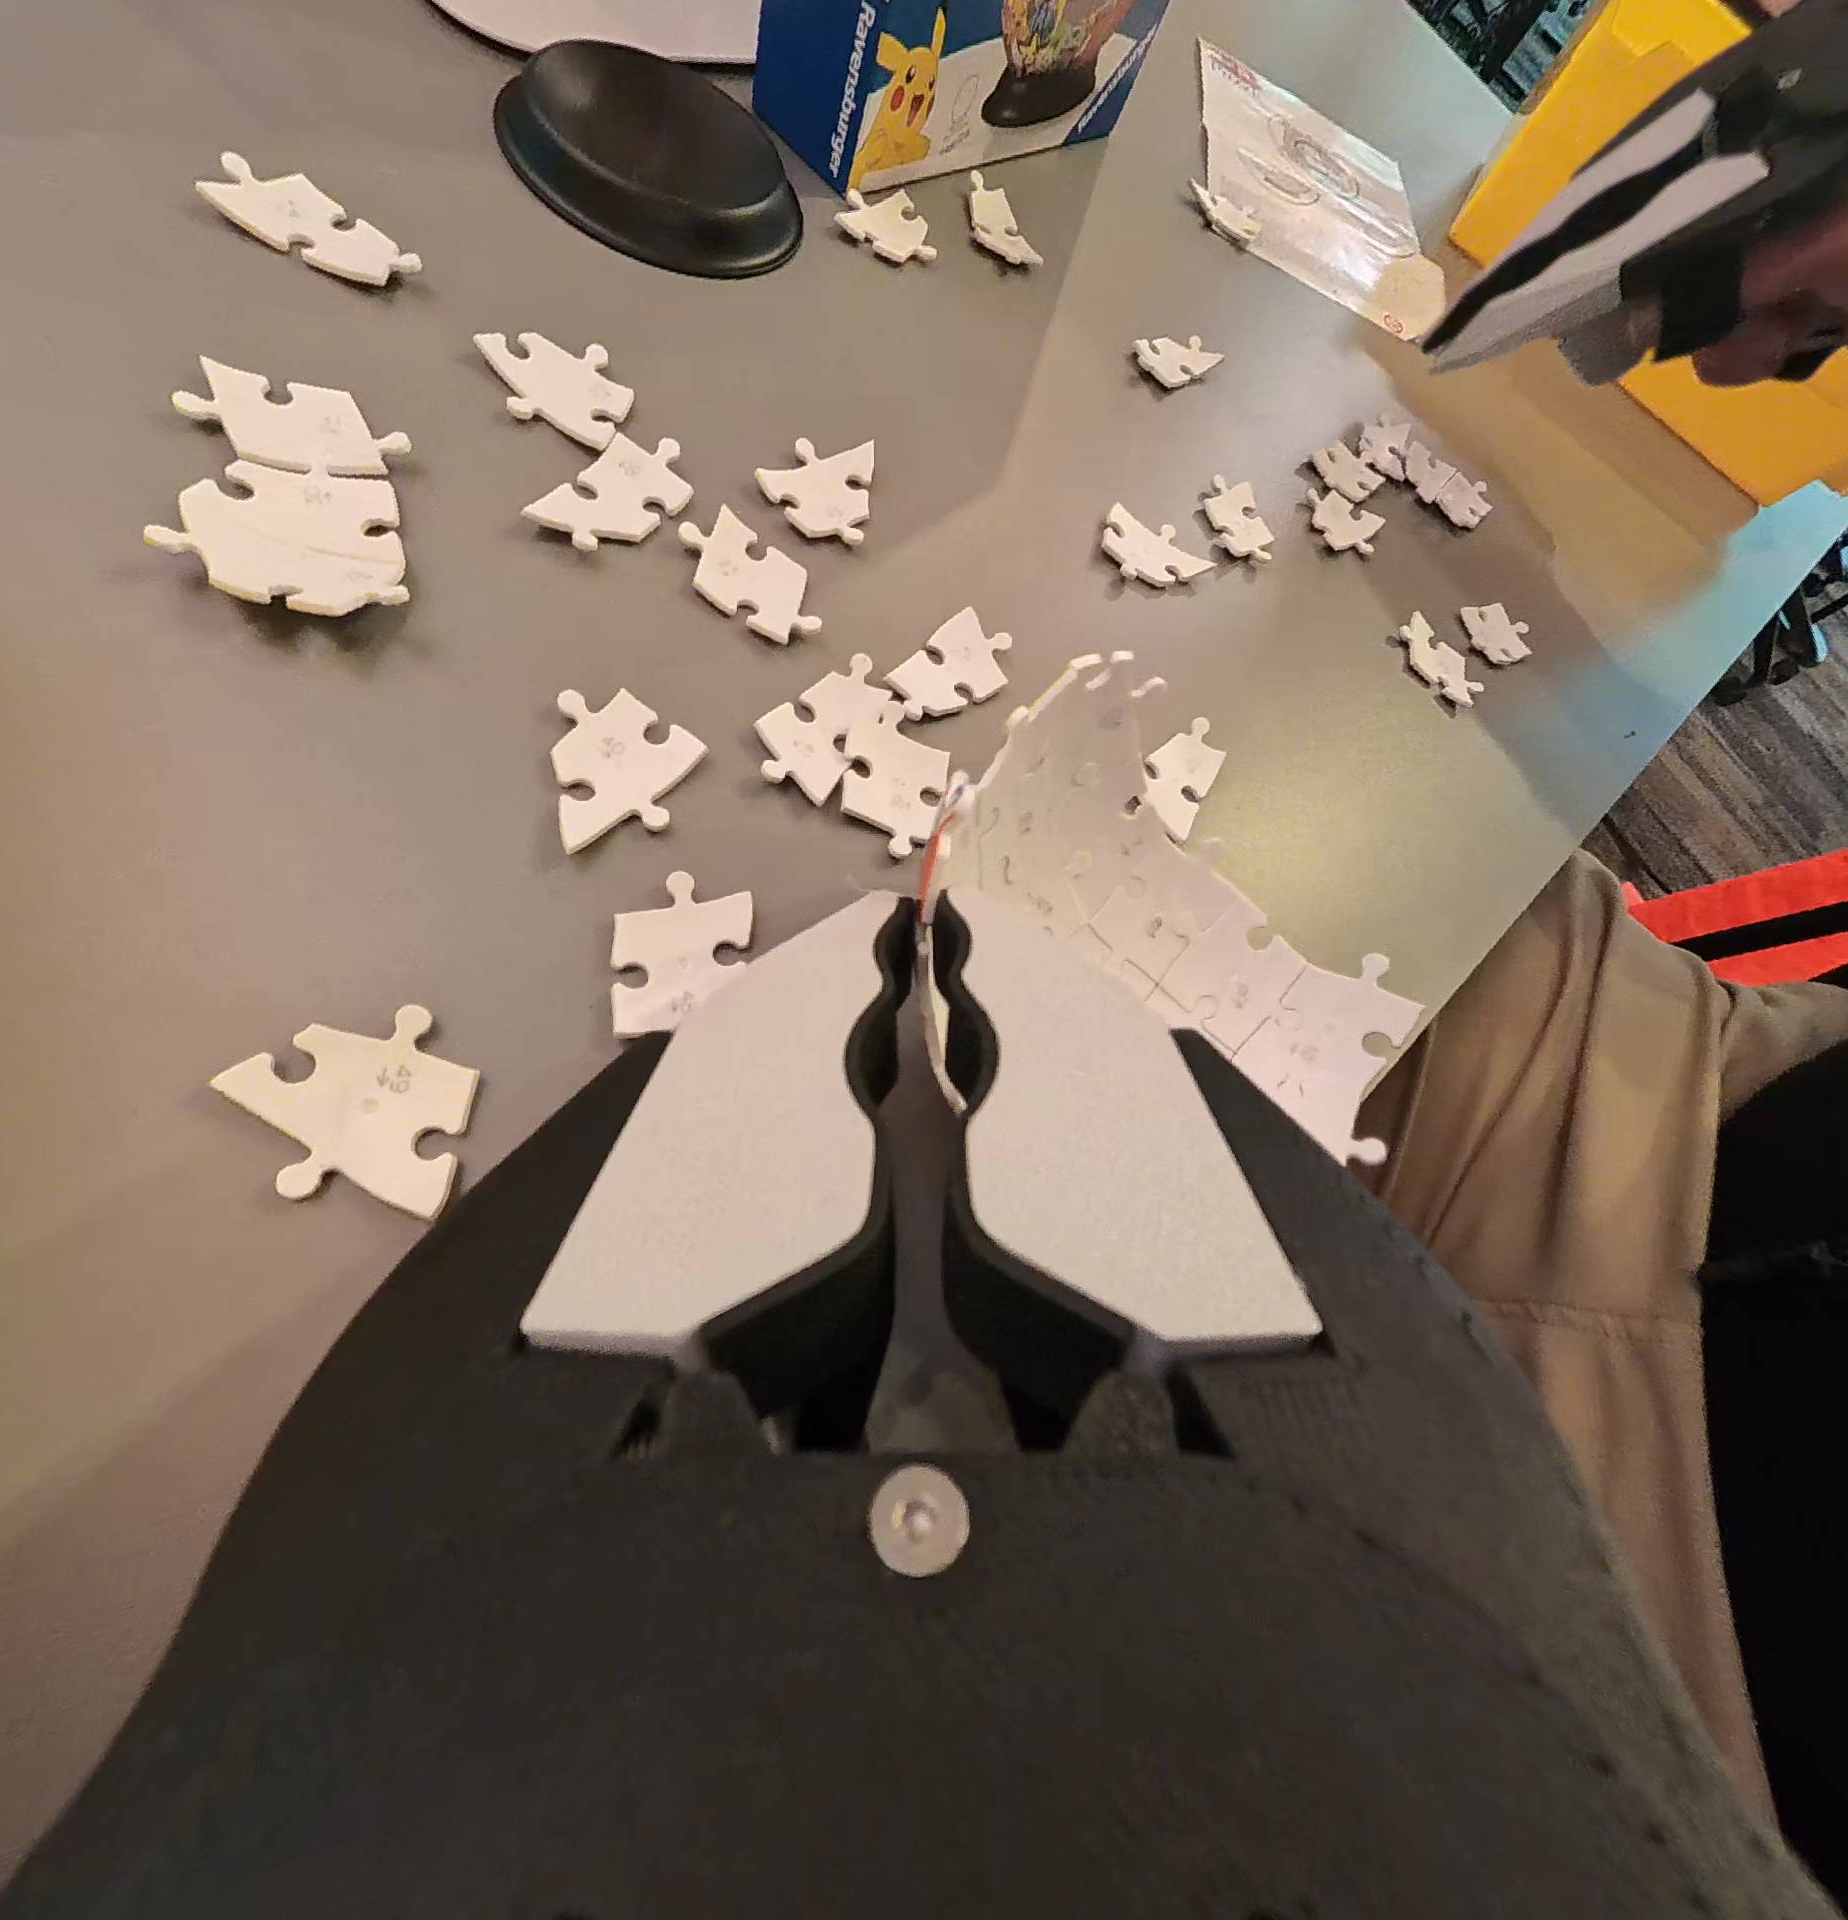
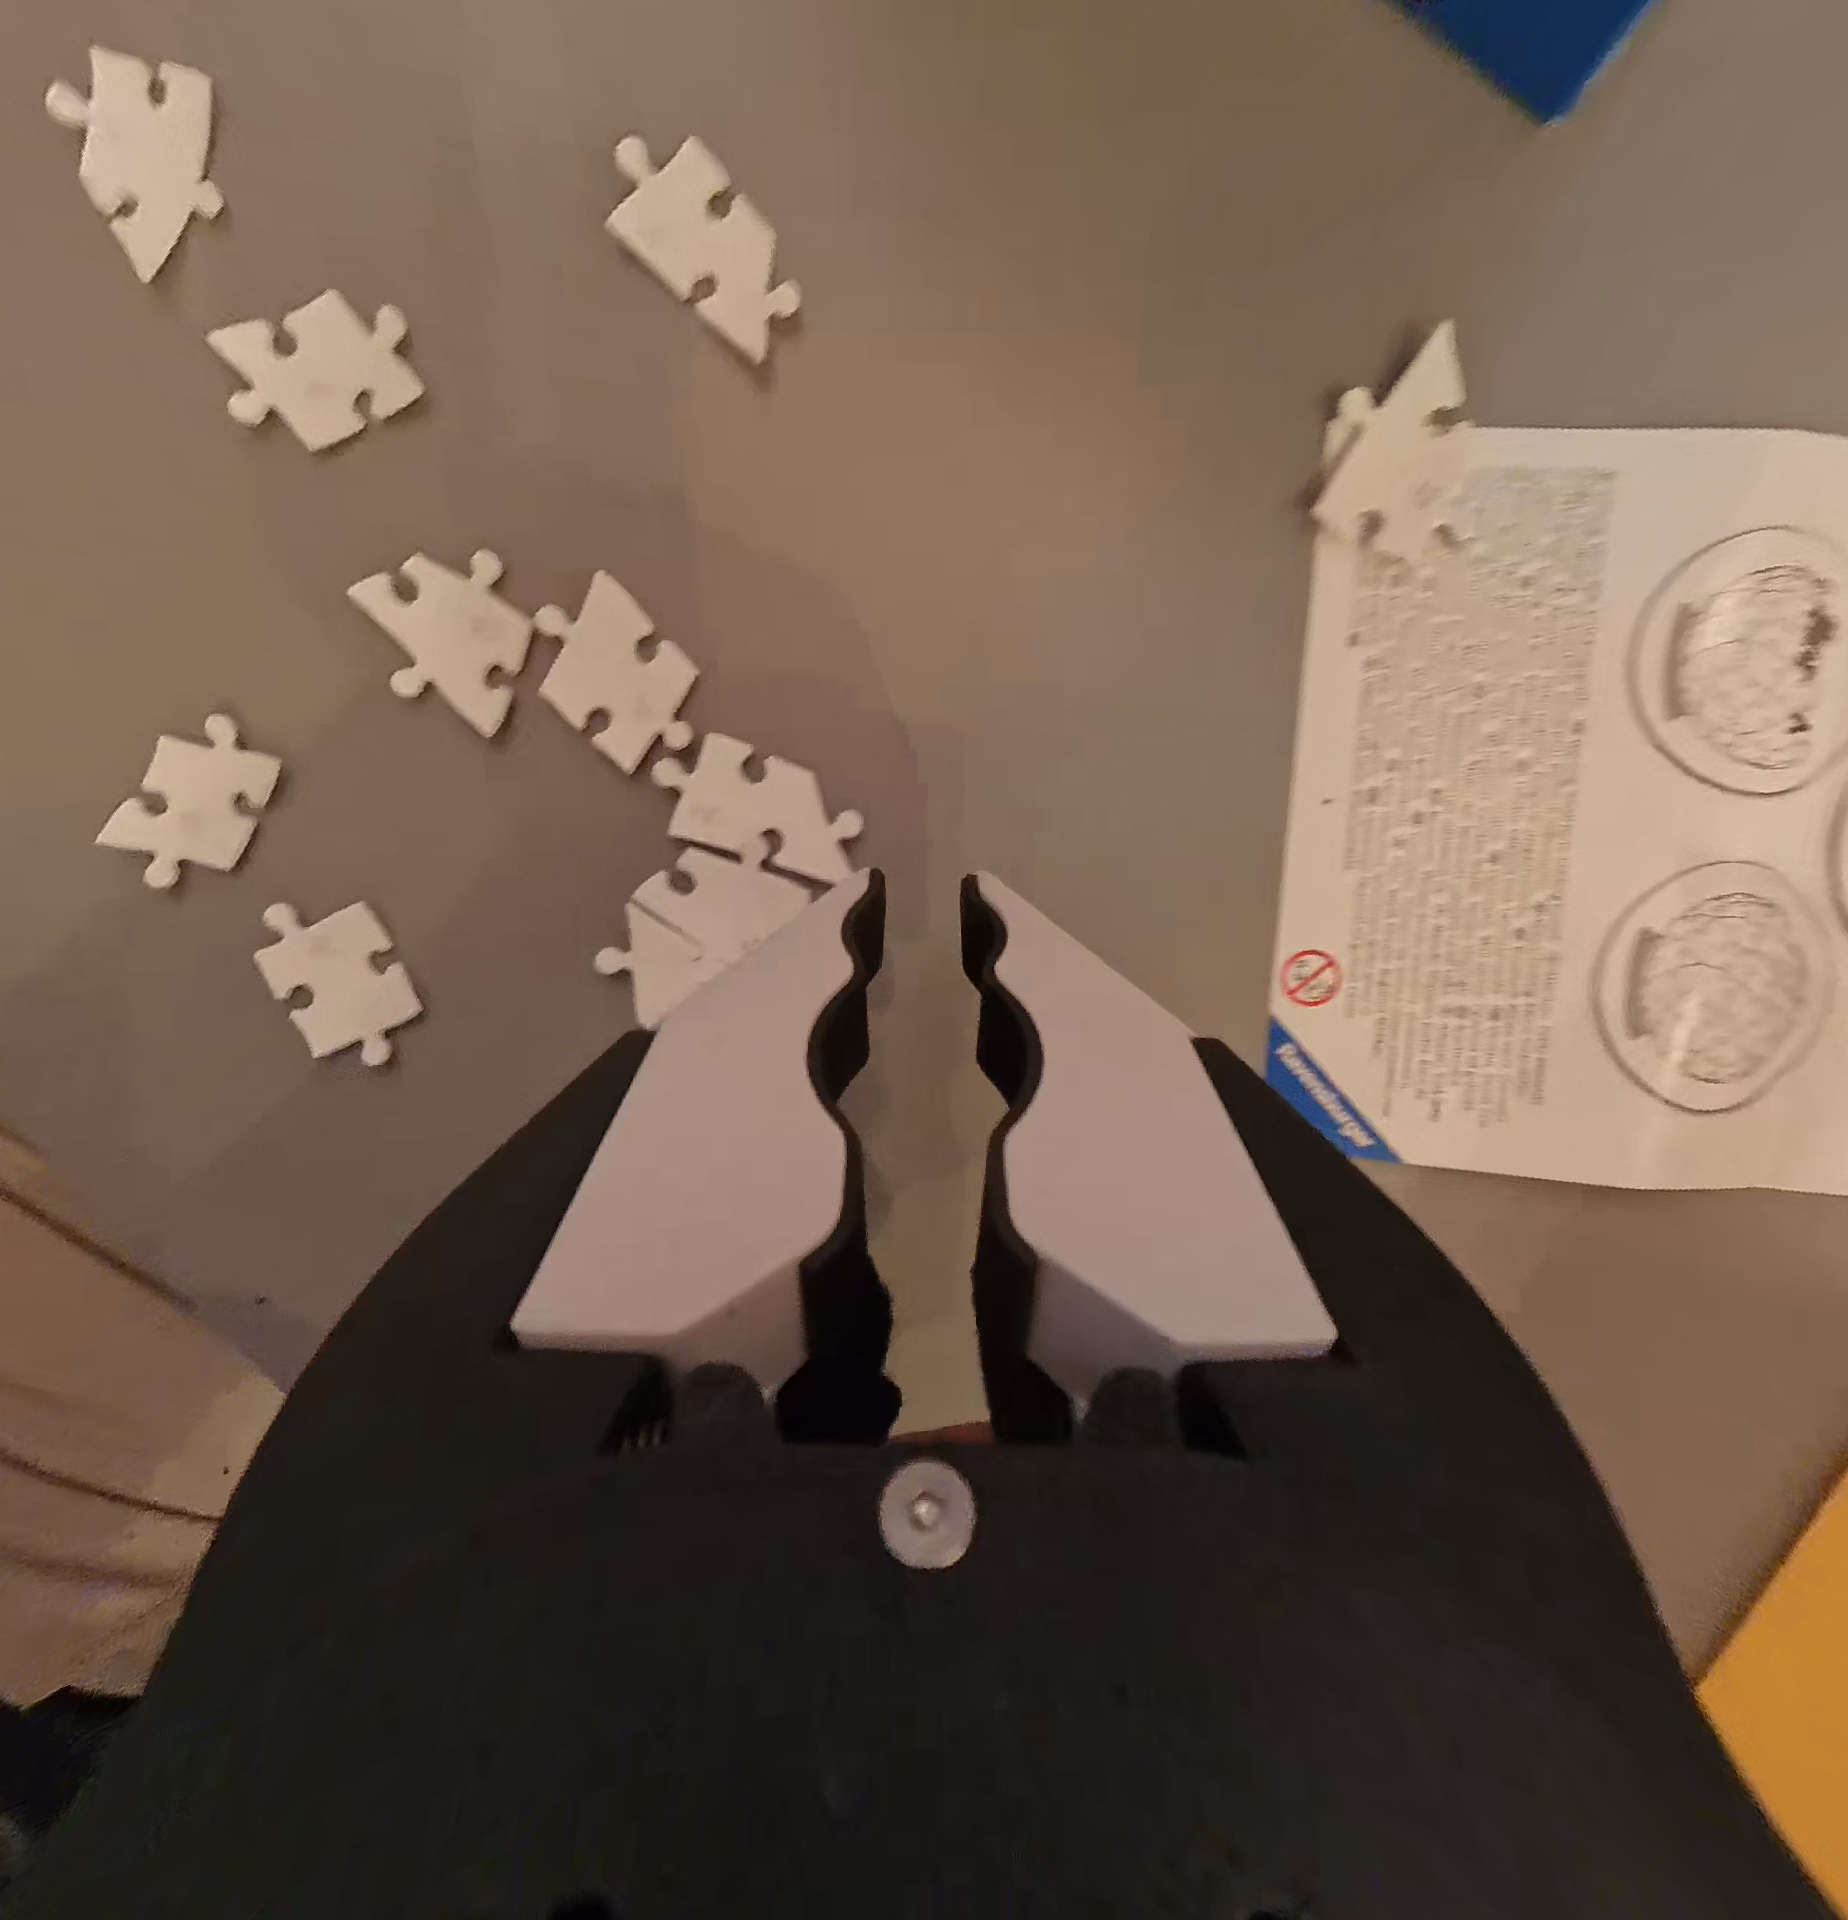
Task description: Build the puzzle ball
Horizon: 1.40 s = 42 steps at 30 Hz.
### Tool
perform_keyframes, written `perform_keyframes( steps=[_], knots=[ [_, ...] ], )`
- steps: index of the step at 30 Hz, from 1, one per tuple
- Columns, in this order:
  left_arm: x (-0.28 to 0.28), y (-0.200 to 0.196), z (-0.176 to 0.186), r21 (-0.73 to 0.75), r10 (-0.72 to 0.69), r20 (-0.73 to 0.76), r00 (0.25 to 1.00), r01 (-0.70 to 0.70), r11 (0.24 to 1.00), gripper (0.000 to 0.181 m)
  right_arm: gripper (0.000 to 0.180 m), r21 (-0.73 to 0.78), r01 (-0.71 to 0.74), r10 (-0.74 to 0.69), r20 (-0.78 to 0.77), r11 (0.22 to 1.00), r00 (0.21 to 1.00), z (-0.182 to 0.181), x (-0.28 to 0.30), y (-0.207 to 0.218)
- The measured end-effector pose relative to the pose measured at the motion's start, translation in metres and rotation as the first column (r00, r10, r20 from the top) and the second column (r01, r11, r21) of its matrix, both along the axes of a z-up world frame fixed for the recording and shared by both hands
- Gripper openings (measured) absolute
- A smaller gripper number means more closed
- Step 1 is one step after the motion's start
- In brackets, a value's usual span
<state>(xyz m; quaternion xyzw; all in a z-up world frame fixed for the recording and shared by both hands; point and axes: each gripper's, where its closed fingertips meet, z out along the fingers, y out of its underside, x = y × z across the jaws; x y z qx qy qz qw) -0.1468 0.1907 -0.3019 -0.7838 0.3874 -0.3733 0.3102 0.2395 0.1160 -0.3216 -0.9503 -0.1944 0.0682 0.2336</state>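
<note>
Over at the bench, left tool is clamped on the curved assembled section, which arcs off toward 2 o'clock, while right tool, slightly open and holding nothing, hovers nearest the loose pieces lying at its 10 o'clock.

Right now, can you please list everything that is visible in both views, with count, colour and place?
table: one, grey, under everything
loose pieces: about thirty, white, scattered on table
joined section: one, white, curved, held by left gripper
stand: one, black, far side
box: one, blue, beside stand
leaflet: one, white, table's right side
yellow box: one, far right
sleeve: one, beige, near table edge
left gripper: black, grey fingers, shut
right gripper: black, grey fingers, open, empty
</note>
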Motion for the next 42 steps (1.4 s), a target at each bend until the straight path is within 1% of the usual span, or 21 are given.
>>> perform_keyframes(
  steps=[7, 14, 23, 29, 34, 42],
  knots=[
    [0.002, -0.001, 0.002, 0.005, -0.002, 0.006, 1.000, 0.002, 1.000, 0.004, 0.013, 0.002, -0.046, 0.046, -0.006, 0.999, 0.999, -0.001, -0.022, -0.013],
    [-0.003, 0.001, 0.006, 0.005, 0.009, 0.016, 1.000, -0.009, 1.000, 0.013, 0.017, 0.022, -0.051, 0.051, -0.014, 0.998, 0.999, 0.002, -0.028, -0.015],
    [-0.004, -0.001, 0.011, -0.001, -0.001, 0.039, 0.999, 0.001, 1.000, 0.019, 0.017, 0.075, -0.102, 0.104, -0.020, 0.992, 0.994, 0.013, -0.048, -0.016],
    [-0.006, -0.004, 0.014, -0.001, -0.007, 0.050, 0.999, 0.007, 1.000, 0.023, 0.017, 0.050, -0.192, 0.194, -0.031, 0.980, 0.981, 0.007, -0.076, -0.019],
    [-0.009, -0.005, 0.016, -0.004, -0.005, 0.060, 0.998, 0.005, 1.000, 0.028, 0.016, 0.031, -0.265, 0.266, -0.014, 0.964, 0.964, -0.003, -0.104, -0.013],
    [-0.016, -0.007, 0.017, -0.002, 0.012, 0.070, 0.997, -0.012, 1.000, 0.032, 0.017, 0.067, -0.346, 0.347, -0.007, 0.936, 0.938, -0.003, -0.144, 0.004]
  ],
)
